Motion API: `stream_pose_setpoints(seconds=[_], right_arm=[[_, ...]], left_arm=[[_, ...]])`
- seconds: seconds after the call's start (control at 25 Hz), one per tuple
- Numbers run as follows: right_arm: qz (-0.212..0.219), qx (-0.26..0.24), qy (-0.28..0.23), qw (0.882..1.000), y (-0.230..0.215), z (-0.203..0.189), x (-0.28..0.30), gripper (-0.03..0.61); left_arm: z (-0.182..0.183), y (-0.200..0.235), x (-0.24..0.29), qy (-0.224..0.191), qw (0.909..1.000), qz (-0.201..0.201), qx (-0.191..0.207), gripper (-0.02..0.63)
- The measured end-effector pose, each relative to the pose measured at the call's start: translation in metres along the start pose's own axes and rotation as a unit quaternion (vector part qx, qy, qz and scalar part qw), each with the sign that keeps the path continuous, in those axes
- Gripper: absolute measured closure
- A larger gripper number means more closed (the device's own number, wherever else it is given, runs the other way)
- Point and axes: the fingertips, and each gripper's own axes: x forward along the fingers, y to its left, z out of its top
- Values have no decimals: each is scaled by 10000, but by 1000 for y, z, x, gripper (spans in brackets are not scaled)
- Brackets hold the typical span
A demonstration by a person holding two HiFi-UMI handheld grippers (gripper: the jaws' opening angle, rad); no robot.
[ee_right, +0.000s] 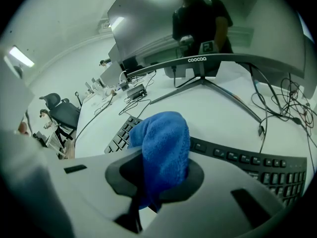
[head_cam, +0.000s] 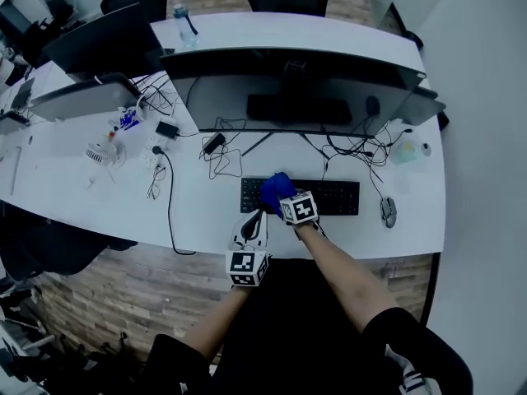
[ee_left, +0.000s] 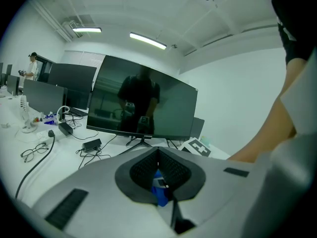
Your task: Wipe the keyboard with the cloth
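A black keyboard lies on the white desk in front of a wide monitor. My right gripper is shut on a blue cloth, which rests bunched over the keyboard's left part. In the right gripper view the cloth bulges up out of that gripper, with keyboard keys running off to the right behind it. My left gripper hovers at the desk's front edge, just left of the cloth. Its jaws meet, tilted up toward the monitor; a small blue bit shows in the hollow of this left gripper.
A mouse sits right of the keyboard. Tangled cables and a power brick spread behind it. Glasses, a small fan and a black cord lie to the left. More monitors and a bottle stand farther back.
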Motion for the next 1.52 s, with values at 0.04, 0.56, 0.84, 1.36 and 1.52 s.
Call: stream_pose_setpoints(seconds=[0.04,0.56,0.84,1.36,1.52], right_arm=[[-12,-1,6,10000,-4,0,-3,512],[102,4,-68,9999,-29,-10,-18,512],[48,-101,-47,9999,-36,-12,-24,512],[189,-103,-75,9997,-57,-18,-39,511],[169,-74,-106,9998,-67,-22,-46,509]], left_arm=[[0,-5,2,15,10000,-14,14,607],[-7,-28,3,118,9994,262,169,607],[-6,-39,9,86,9993,279,253,607],[-3,-67,28,110,9990,218,385,607],[-7,-74,33,159,9988,235,403,607]])
